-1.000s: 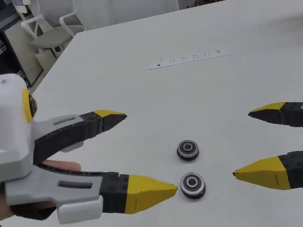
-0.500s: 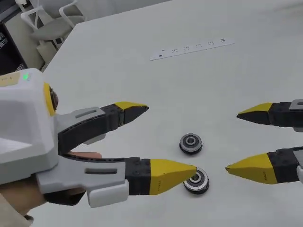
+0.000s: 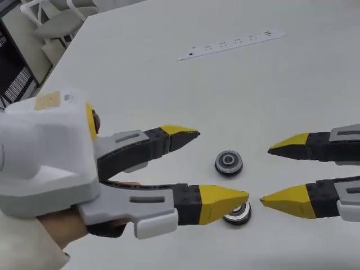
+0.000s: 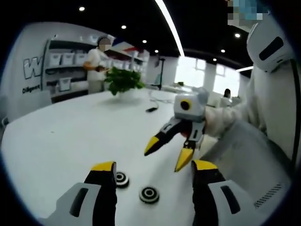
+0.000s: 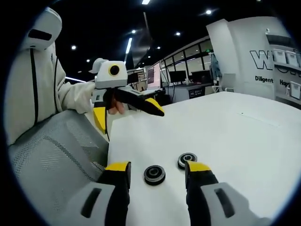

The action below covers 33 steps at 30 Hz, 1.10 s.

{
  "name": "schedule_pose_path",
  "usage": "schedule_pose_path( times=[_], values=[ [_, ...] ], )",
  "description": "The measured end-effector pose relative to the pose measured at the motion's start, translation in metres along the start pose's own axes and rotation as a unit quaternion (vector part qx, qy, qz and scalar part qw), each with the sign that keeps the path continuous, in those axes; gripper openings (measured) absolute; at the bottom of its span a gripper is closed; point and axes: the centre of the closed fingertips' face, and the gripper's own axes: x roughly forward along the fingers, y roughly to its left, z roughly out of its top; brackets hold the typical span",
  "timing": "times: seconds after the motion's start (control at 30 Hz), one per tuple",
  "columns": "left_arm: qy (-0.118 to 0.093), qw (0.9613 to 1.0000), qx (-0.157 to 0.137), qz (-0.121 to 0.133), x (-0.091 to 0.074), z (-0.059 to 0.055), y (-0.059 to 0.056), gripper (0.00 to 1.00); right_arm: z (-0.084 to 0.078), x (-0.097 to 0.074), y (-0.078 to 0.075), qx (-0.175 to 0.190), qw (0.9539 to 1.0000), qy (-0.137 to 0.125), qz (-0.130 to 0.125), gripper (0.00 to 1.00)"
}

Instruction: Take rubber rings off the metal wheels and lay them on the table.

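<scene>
Two small metal wheels with black rubber rings lie flat on the white table [image 3: 140,73]: a far wheel [image 3: 229,162] and a near wheel [image 3: 239,212]. My left gripper [image 3: 222,165] reaches in from the left, open, and its lower jaw tip partly hides the near wheel. From the right, my right gripper [image 3: 265,174] faces it, open and holding nothing. In the left gripper view both wheels [image 4: 121,179] [image 4: 149,194] lie between my open jaws, the right gripper [image 4: 162,160] beyond. The right gripper view has the wheels [image 5: 154,173] [image 5: 187,160] just ahead of its open jaws.
A white power strip [image 3: 230,44] lies farther back on the table. White chairs [image 3: 56,22] stand off the table's far left corner. In the left gripper view a person [image 4: 96,66] stands by shelves and a green plant [image 4: 123,80] sits at the table's far end.
Both grippers have closed in on the wheels from either side. The left one's lower jaw now overlaps the near wheel. The wheels lie where they were; the head camera shifted.
</scene>
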Motion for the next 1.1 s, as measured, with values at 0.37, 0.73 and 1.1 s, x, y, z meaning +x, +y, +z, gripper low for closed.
schedule_pose_path(
  times=[0.37,0.73,1.1],
  values=[
    [0.043,0.9986,0.014,-0.027,0.015,-0.031,-0.008,0.57,-0.019,0.013,0.009,-0.012,0.9992,0.024,0.029,0.32],
    [0.057,0.998,0.012,-0.025,0.023,-0.048,-0.005,0.46,-0.045,0.025,0.007,-0.031,0.9966,0.069,0.031,0.25],
    [0.088,0.9955,0.031,-0.015,0.032,-0.069,0.001,0.33,-0.062,0.03,0.003,-0.039,0.9948,0.089,0.03,0.2]
  ],
)
